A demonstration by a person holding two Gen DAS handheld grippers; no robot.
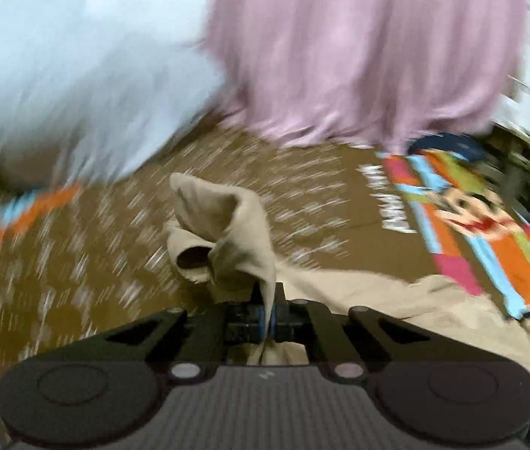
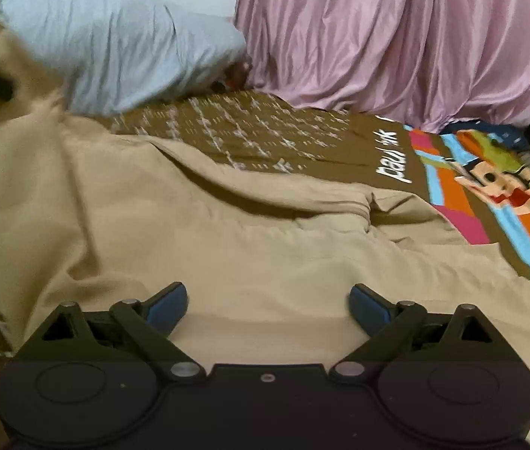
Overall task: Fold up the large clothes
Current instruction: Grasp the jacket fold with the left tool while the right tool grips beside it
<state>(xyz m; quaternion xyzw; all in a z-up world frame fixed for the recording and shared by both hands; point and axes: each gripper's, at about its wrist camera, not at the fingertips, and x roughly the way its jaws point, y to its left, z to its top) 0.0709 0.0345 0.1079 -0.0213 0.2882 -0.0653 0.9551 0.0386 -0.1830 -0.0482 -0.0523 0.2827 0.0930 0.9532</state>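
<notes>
- On a bed covered by a brown bedspread [image 2: 249,131] with small white markings, a large beige garment [image 2: 197,232] lies spread out and rumpled, filling most of the right wrist view.
- The left gripper [image 1: 269,313] has its jaws closed tight on a bunched fold of the beige garment, which stands up in a crumpled peak just beyond the fingertips.
- The rest of the cloth trails down and to the right from that pinch, across the bedspread.
- The left wrist view is heavily smeared by motion blur, so fine detail is lost there.
- The right gripper [image 2: 268,309] hovers just above the garment with its jaws spread wide; its blue pads [image 2: 169,305] hold nothing, and flat beige cloth shows between them.
- A colourful cartoon panel [image 2: 497,195] in orange, blue, pink and green runs along the right side of the bedspread, beside white lettering.
- One edge of the garment overlaps the lower part of that panel.
- At the back, a pale blue pillow [image 2: 114,45] rests on the left.
- Just beside it on the right, a shiny pink cloth [image 2: 396,37] hangs in pleats.
</notes>
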